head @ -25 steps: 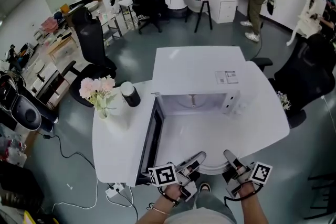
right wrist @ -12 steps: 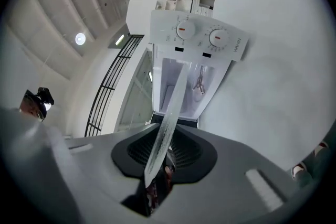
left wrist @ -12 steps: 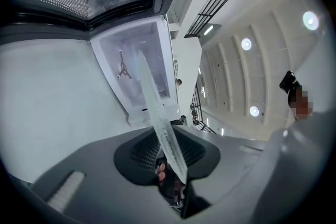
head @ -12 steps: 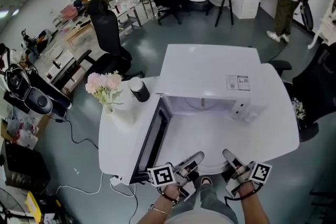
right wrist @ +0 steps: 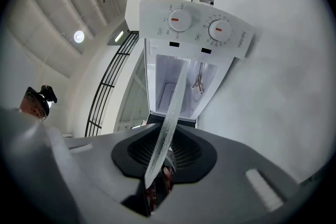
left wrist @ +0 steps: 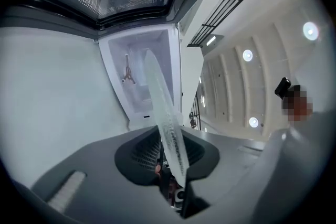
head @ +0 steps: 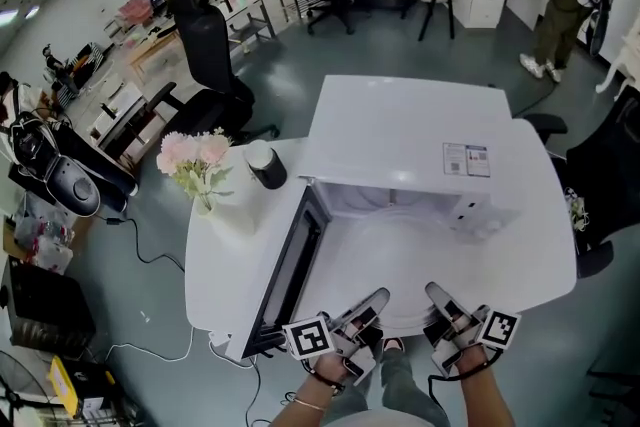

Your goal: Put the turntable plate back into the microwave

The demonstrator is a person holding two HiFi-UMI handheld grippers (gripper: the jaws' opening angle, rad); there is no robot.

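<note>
Where the turntable plate (head: 405,322) is: at the near edge of the worktop (head: 225,255), in front of the open microwave (head: 400,130) and fully outside its cavity; I cannot tell if it rests on the worktop or is lifted.
Left tool (head: 377,303): narrow, its jaws clamped on the left rim of the plate; they have just closed a little more, with the glass edge between them.
Right tool (head: 438,300): narrow, its jaws clamped on the right rim of the same plate.
Plate in the tool views: seen edge-on, a clear ribbed glass strip that runs from the jaws toward the cavity.
Door (head: 290,275): swung fully open to the left of the cavity, just beside the left tool, with its perforated window above in the left gripper view.
Cavity: white inside, with a small three-arm coupler (left wrist: 126,72) in the middle of its floor.
Control panel (right wrist: 194,23): two round dials with orange marks, to the right of the opening.
Sticker (head: 466,158): on the top of the microwave, near its right side.
Flowers (head: 195,160): a pink bunch on the left end of the worktop, well apart from the plate.
Dark cup (head: 265,165): with a pale top, between the flowers and the microwave.
Office chair (head: 205,55): black, on the floor behind the worktop.
Person (head: 560,5): standing far back on the right, by white furniture.
</note>
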